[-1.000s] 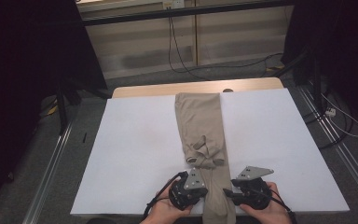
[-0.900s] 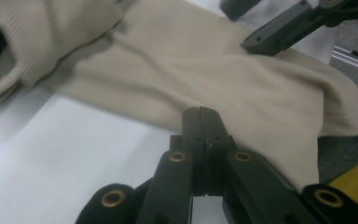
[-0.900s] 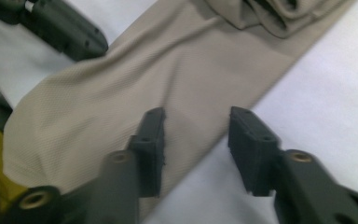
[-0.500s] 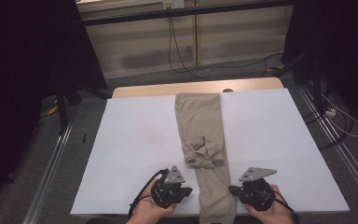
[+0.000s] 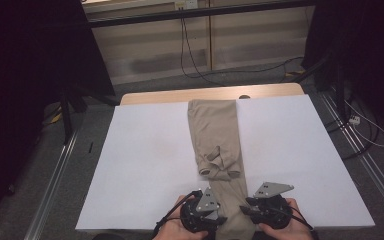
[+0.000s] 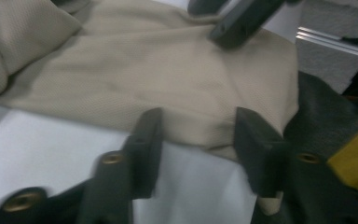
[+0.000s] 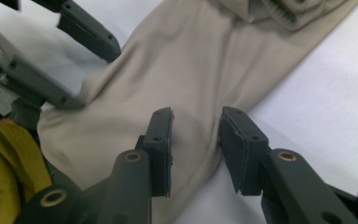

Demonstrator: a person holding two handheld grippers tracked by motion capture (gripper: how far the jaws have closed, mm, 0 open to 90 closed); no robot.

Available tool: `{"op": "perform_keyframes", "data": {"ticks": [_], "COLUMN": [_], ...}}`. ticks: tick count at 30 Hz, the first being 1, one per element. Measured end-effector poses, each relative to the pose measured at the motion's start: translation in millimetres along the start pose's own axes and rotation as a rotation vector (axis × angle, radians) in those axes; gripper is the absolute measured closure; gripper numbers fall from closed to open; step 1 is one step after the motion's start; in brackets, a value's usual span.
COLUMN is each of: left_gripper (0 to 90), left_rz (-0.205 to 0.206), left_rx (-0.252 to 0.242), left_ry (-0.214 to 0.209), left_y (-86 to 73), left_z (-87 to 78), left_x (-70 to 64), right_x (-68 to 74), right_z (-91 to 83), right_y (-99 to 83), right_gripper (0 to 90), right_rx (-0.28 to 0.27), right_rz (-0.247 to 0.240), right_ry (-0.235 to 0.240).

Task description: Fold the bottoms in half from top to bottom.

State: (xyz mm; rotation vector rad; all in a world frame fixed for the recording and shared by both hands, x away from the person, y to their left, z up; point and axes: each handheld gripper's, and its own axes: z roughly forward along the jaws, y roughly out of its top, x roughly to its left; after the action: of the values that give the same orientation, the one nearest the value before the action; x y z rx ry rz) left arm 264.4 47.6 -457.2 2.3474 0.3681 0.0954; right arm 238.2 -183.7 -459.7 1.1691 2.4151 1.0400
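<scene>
Beige trousers [image 5: 214, 127], folded into a long strip, lie down the middle of the white table cover [image 5: 145, 165], with a bunched fold [image 5: 219, 166] halfway along. Both grippers are at the strip's near end. My left gripper [image 5: 219, 219] comes in from the strip's left. In the left gripper view the left gripper [image 6: 198, 140] is open, its jaws either side of the cloth's edge [image 6: 200, 116]. My right gripper [image 5: 247, 210] faces it from the right. In the right gripper view the right gripper [image 7: 196, 135] is open over the cloth's other edge [image 7: 191, 93].
A strip of bare wooden tabletop [image 5: 155, 97] shows beyond the white cover. Metal floor rails [image 5: 55, 175] run along both sides, and cables [image 5: 365, 130] lie on the floor at the right. The other gripper's jaws cross the top of each gripper view.
The left gripper, which had drawn off to the left half a second ago, has come back right to the trousers' edge. The right gripper has hardly moved.
</scene>
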Motion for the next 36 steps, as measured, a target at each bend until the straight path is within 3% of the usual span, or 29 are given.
{"op": "perform_keyframes", "data": {"ticks": [1, 2, 3, 6, 8, 9, 10, 12, 14, 17, 19, 20, 22, 24, 30, 32, 33, 36], "left_gripper": [89.1, 90.0, 90.0, 90.0, 90.0, 90.0, 87.2, 70.9, 66.2, 56.6, 51.6, 48.5, 47.0, 43.6, 44.2, 44.7, 44.8, 44.1], "left_rz": [-0.014, -0.018, -0.025, -0.075, -0.096, -0.127, -0.131, -0.141, -0.155, -0.147, -0.159, -0.162, -0.172, -0.185, -0.204, -0.192, -0.195, -0.165], "left_rx": [0.001, 0.008, 0.021, 0.038, 0.026, -0.001, -0.011, -0.031, -0.057, -0.077, -0.094, -0.098, -0.104, -0.114, -0.157, -0.169, -0.188, -0.18], "left_ry": [-0.001, -0.004, -0.009, -0.022, -0.03, -0.041, -0.036, 0.013, 0.023, 0.077, 0.105, 0.127, 0.149, 0.173, 0.232, 0.249, 0.232, 0.255], "left_y": [-0.8, -1.3, -1.7, -7.9, -11.0, -12.1, -11.9, -8.9, -4.1, 5.2, 9.1, 10.8, 14.0, 18.5, 39.2, 45.6, 49.5, 58.0], "left_z": [-0.5, -1.9, -5.2, -12.9, -19.0, -22.3, -24.4, -27.2, -27.3, -23.9, -22.3, -21.6, -20.7, -17.8, -4.8, -0.5, 4.0, 14.2], "left_x": [-0.5, -0.6, 0.2, 5.4, 9.5, 13.0, 15.2, 20.3, 27.9, 41.4, 48.7, 52.6, 61.8, 70.0, 91.5, 95.5, 98.9, 102.6], "right_x": [1.4, 1.3, 0.7, -2.0, -7.0, -10.9, -16.8, -27.7, -37.0, -51.3, -56.1, -58.2, -61.1, -63.5, -79.7, -84.4, -85.7, -87.2], "right_z": [-0.6, -1.6, -1.7, -3.2, -4.6, -5.1, -5.1, -1.6, 6.1, 27.7, 41.4, 48.9, 60.7, 63.9, 60.5, 59.4, 59.0, 57.4], "right_y": [0.7, 1.3, 1.2, 7.0, 16.9, 24.6, 34.9, 53.8, 70.0, 94.7, 103.6, 107.0, 112.8, 118.7, 141.0, 145.6, 146.9, 150.3], "right_gripper": [73.3, 78.1, 76.3, 67.3, 65.7, 64.6, 63.7, 61.3, 54.7, 44.0, 42.7, 43.6, 67.6, 86.4, 87.6, 87.5, 87.5, 87.6], "right_rx": [0.005, 0.01, 0.011, -0.007, -0.042, -0.067, -0.103, -0.138, -0.158, -0.177, -0.176, -0.17, -0.168, -0.194, -0.274, -0.295, -0.301, -0.305], "right_rz": [-0.009, 0.0, 0.014, 0.008, 0.005, 0.001, -0.005, -0.023, -0.05, -0.048, -0.049, -0.041, -0.029, 0.004, 0.113, 0.143, 0.152, 0.173], "right_ry": [-0.01, 0.009, 0.035, 0.033, 0.021, 0.019, 0.007, -0.024, -0.052, -0.049, -0.036, -0.043, -0.008, -0.017, -0.075, -0.083, -0.083, -0.094]}}
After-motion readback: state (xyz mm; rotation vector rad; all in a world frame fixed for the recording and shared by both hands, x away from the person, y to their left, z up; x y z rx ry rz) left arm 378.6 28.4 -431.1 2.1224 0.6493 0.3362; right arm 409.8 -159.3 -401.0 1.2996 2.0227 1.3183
